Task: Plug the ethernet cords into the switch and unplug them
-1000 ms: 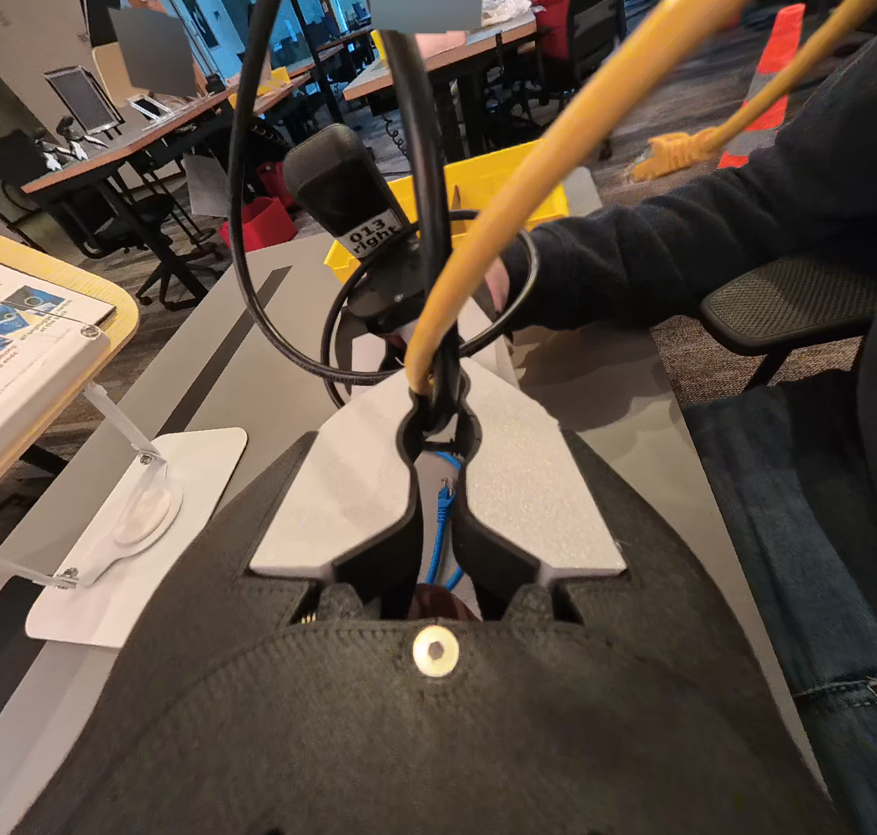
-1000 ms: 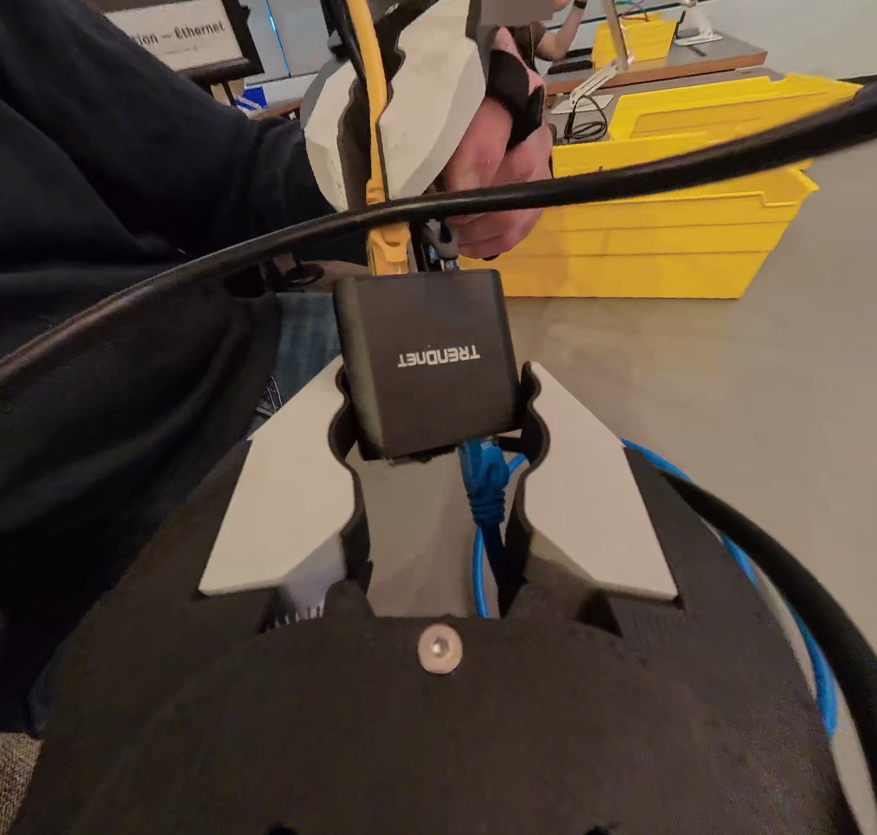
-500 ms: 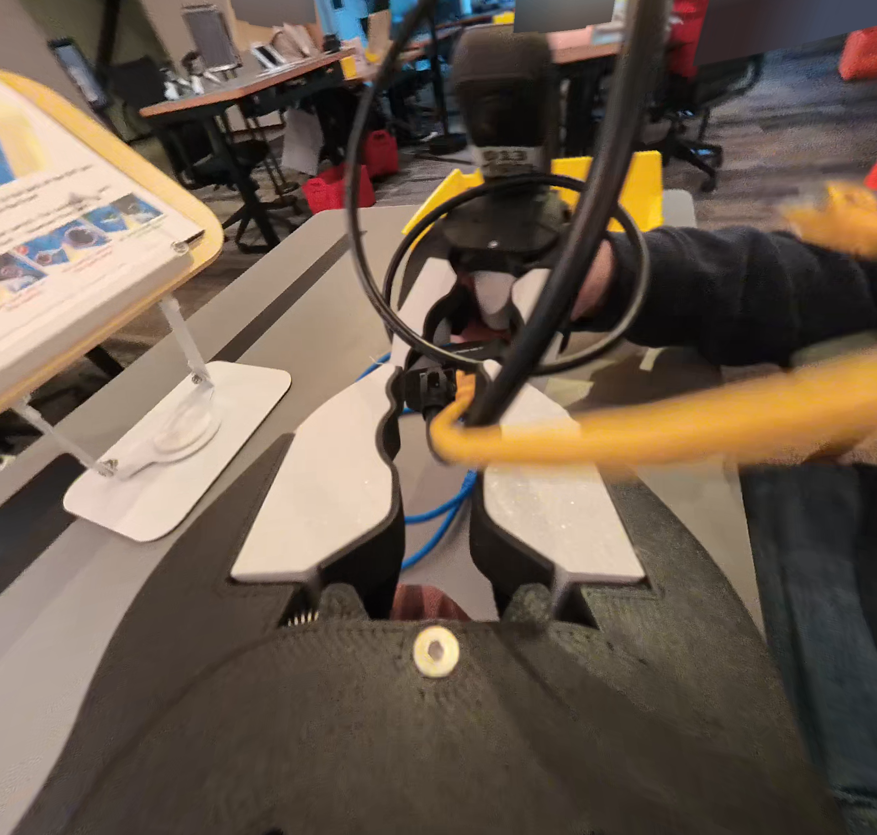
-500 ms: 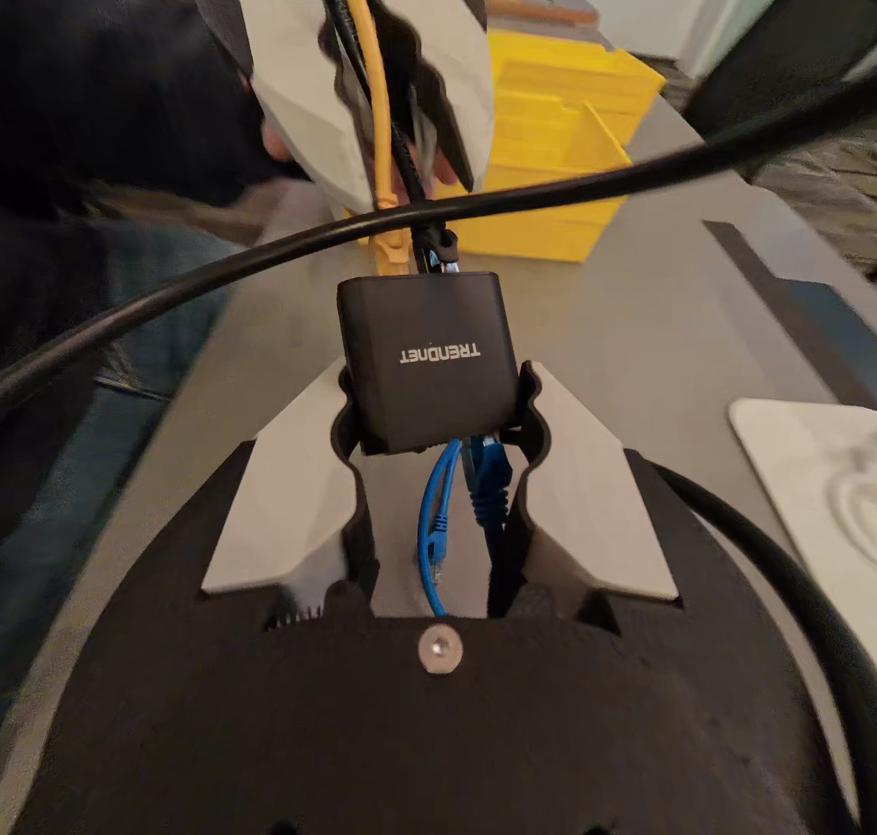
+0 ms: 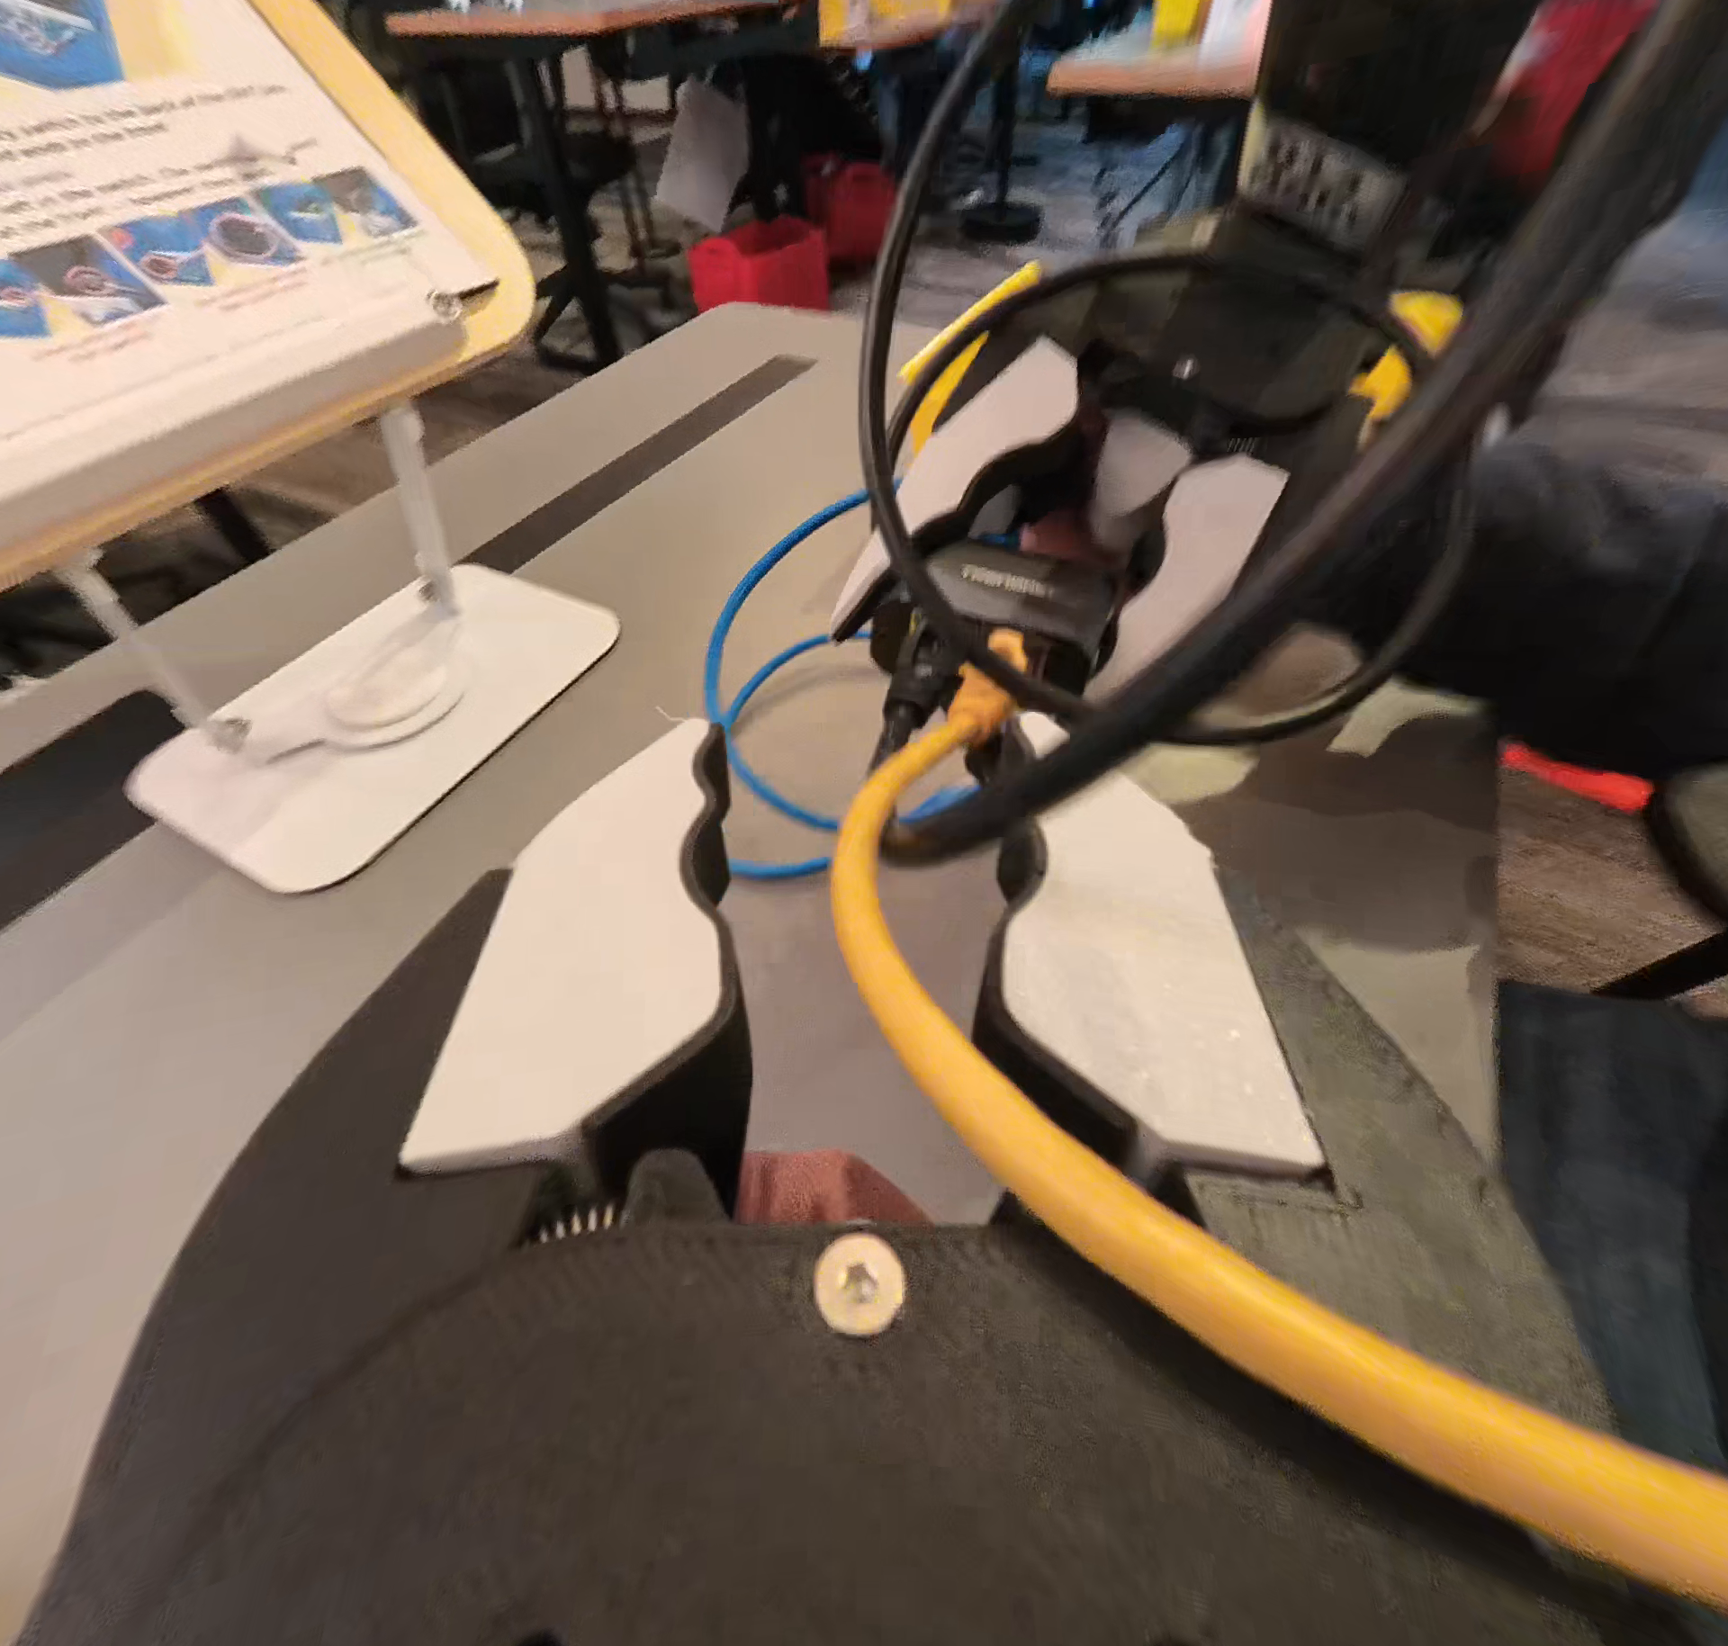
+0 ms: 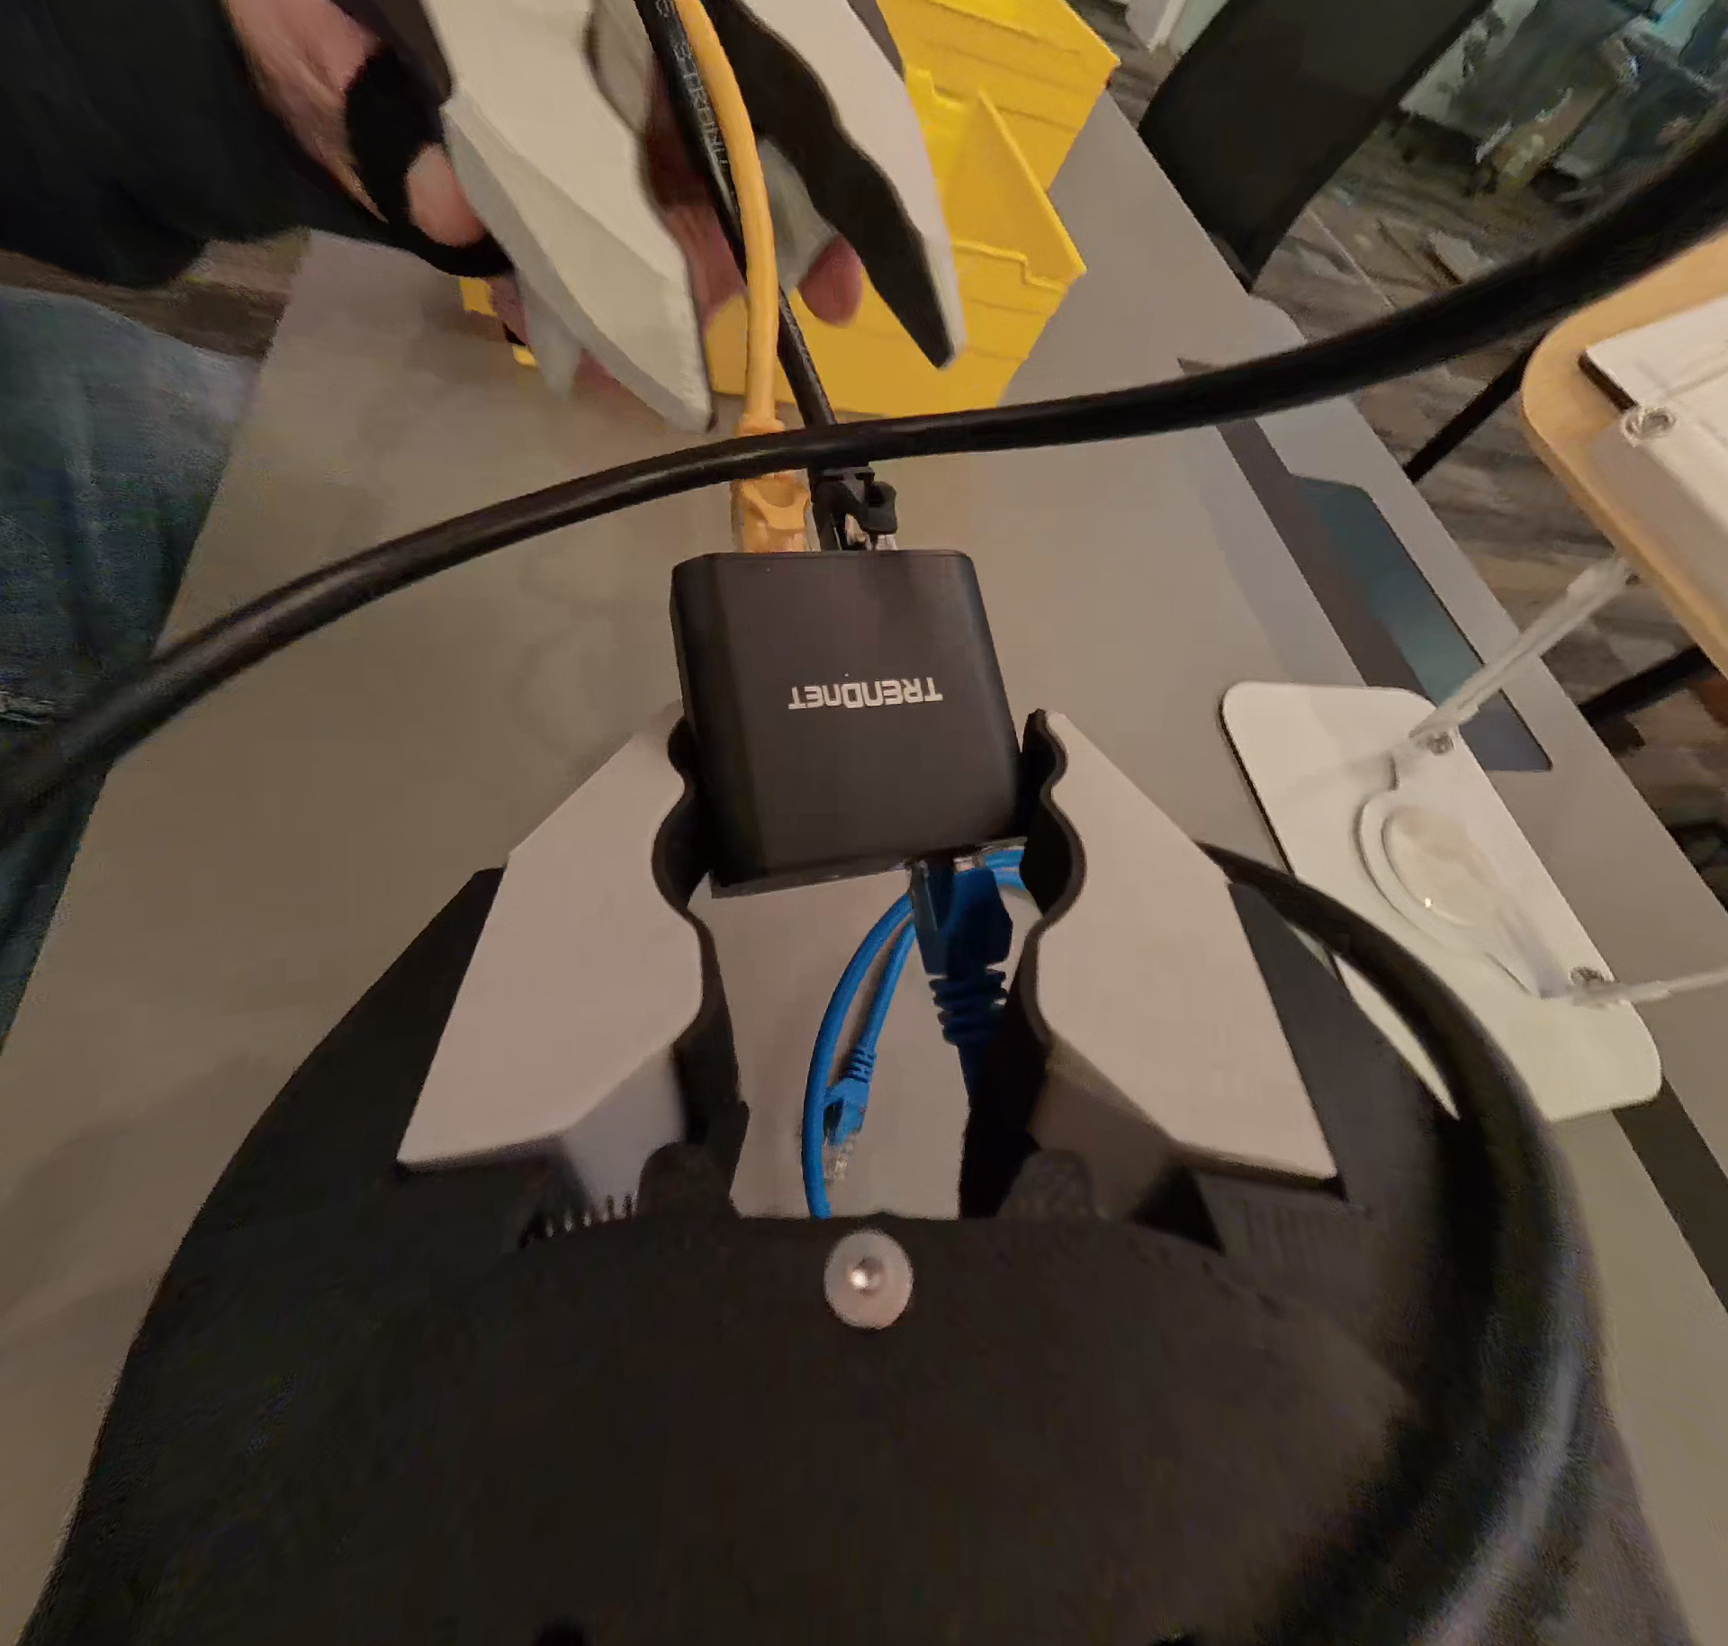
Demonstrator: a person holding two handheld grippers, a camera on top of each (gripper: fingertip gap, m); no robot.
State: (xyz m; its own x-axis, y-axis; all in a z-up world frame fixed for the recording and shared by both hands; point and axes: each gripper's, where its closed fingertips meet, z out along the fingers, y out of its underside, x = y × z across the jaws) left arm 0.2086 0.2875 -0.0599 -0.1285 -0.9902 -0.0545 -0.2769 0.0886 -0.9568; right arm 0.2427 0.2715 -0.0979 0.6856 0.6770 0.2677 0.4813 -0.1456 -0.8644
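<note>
My right gripper (image 6: 856,741) is shut on the sides of the black switch (image 6: 842,713) and holds it just above the grey table (image 6: 421,760). A yellow cord (image 6: 767,516) and a black cord (image 6: 851,507) are plugged into its far side. A blue cord (image 6: 963,928) is plugged into its near side, and a loose blue plug (image 6: 842,1124) lies beside it. My left gripper (image 5: 865,760) is open. The yellow cord (image 5: 898,947) and the black cord (image 5: 898,722) run loosely between its fingers toward the switch (image 5: 1010,587). The left gripper also shows in the right wrist view (image 6: 813,358).
A sign on a clear stand with a white base (image 5: 374,722) stands on the table to the left; it also shows in the right wrist view (image 6: 1403,900). Yellow bins (image 6: 982,199) sit at the table's far end. Thick black cables (image 6: 1029,404) loop across both views. A person's sleeve (image 5: 1590,591) is on the right. There is about 6 cm between the tips of the two grippers. My right tips are roughly 30 cm from the white base (image 5: 374,722). It is also in sight in the right wrist view (image 6: 1392,830).
My left gripper has opened, let go of the yellow and black cords and drawn back from the switch. Both grippers have swung round and lower toward the table. The right grip is unchanged.
</note>
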